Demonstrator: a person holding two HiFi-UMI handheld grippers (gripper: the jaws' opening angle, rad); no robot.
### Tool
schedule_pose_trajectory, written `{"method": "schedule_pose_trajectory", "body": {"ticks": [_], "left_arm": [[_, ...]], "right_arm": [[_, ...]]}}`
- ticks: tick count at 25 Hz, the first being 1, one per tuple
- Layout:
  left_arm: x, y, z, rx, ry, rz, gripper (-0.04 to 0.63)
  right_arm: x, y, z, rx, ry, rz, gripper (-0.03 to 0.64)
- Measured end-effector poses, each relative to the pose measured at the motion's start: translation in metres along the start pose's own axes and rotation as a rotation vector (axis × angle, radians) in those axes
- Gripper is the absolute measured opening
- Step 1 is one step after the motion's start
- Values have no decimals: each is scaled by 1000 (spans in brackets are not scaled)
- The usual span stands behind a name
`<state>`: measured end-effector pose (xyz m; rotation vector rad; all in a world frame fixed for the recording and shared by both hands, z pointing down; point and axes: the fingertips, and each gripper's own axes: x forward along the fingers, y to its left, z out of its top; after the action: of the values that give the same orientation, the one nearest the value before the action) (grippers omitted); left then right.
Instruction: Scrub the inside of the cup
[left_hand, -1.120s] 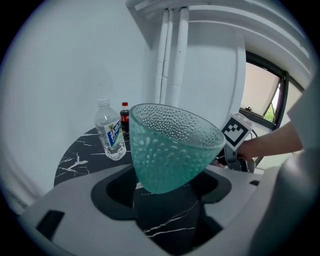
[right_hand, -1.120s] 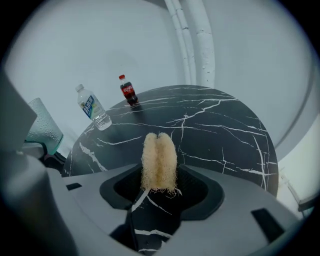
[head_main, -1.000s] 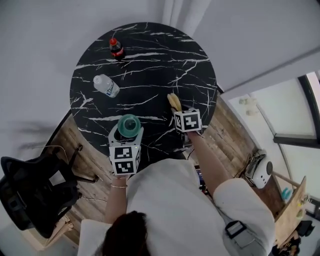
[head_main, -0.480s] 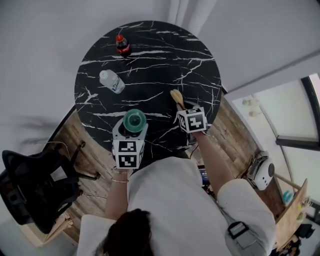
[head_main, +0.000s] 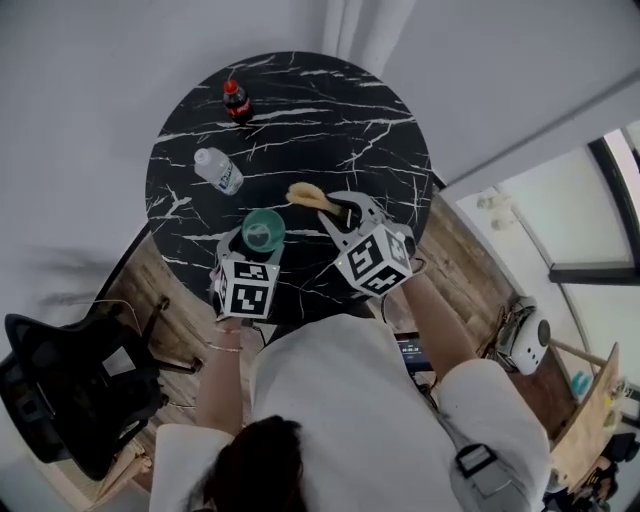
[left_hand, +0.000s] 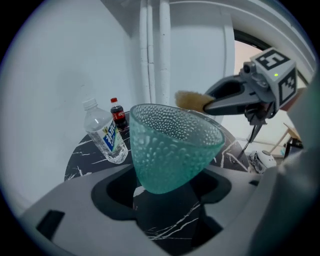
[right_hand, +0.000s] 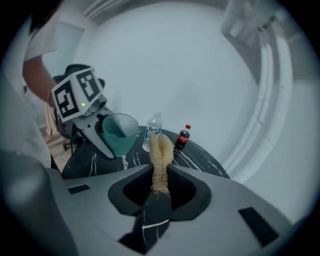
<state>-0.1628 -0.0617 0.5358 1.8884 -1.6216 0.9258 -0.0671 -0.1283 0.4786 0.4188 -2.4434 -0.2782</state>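
A teal dimpled cup (head_main: 263, 231) is held tilted above the near edge of the black marble table (head_main: 370, 120), with my left gripper (head_main: 260, 246) shut on its base. In the left gripper view the cup (left_hand: 172, 150) opens up and to the right. My right gripper (head_main: 338, 212) is shut on a tan fibrous loofah (head_main: 307, 195). The loofah (right_hand: 160, 160) sticks out past the jaws. It hangs just right of the cup's rim, outside it. The loofah (left_hand: 189, 100) and right gripper (left_hand: 212, 102) show behind the rim.
A clear water bottle (head_main: 217, 171) and a small cola bottle (head_main: 236, 101) stand on the table's far left part. A black office chair (head_main: 70, 390) is at the lower left on the wooden floor. A white appliance (head_main: 522, 340) sits at the right.
My right gripper closed on the loofah, lifted it off the table and swung it left toward the cup. The left gripper kept the cup at about the same place.
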Motion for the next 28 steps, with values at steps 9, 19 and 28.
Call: {"method": "schedule_pose_trajectory", "body": {"ticks": [9, 19, 28], "left_arm": [[17, -2, 21, 175, 73, -36, 331], [23, -5, 36, 429, 176, -87, 330], [22, -12, 51, 510, 209, -107, 330]], "right_arm": [[-13, 14, 30, -340, 22, 45, 87], [-5, 15, 36, -767, 138, 67, 87], [1, 26, 51, -913, 137, 98, 87]]}}
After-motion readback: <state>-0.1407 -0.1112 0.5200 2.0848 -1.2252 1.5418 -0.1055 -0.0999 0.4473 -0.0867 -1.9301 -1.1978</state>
